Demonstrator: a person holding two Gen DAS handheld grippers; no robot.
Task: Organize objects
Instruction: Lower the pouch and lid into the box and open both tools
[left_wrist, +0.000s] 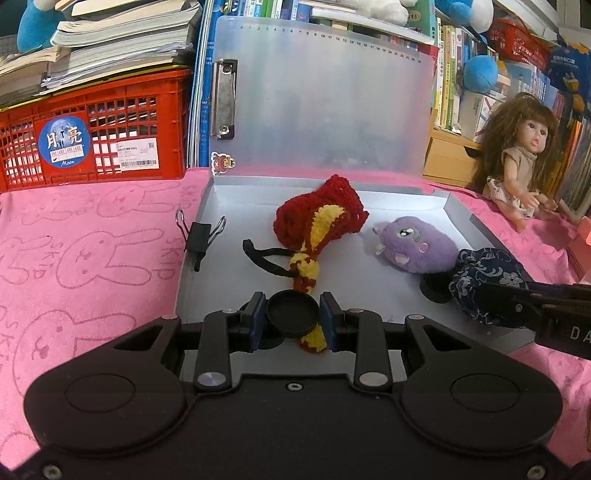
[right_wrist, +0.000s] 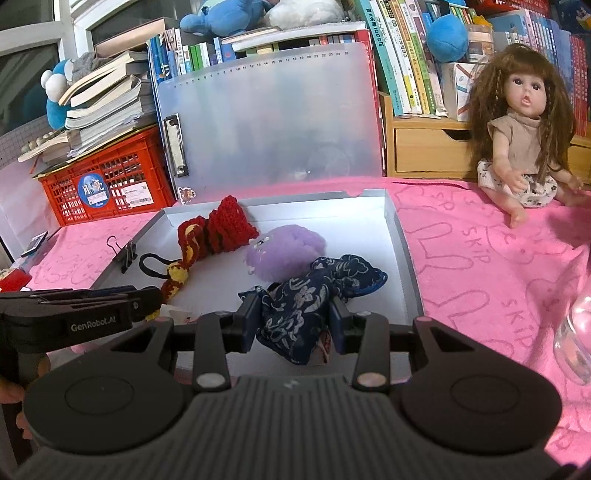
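Pink towel (left_wrist: 92, 258) | bookshelf (right_wrist: 406, 55) behind | left gripper (left_wrist: 292, 317) clamps cap (left_wrist: 291, 314) | right gripper (right_wrist: 295, 325) clamps pouch (right_wrist: 306, 302)

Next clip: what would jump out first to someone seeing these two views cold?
Probably the open grey file box on the pink towel, holding a red-and-yellow knitted piece and a purple plush. Then the claws: the left claw grips a round black cap, the right claw a blue floral pouch.

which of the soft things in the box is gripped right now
The navy floral cloth pouch, squeezed between the right gripper's fingers. The purple plush and red-and-yellow knitted piece lie untouched behind it.
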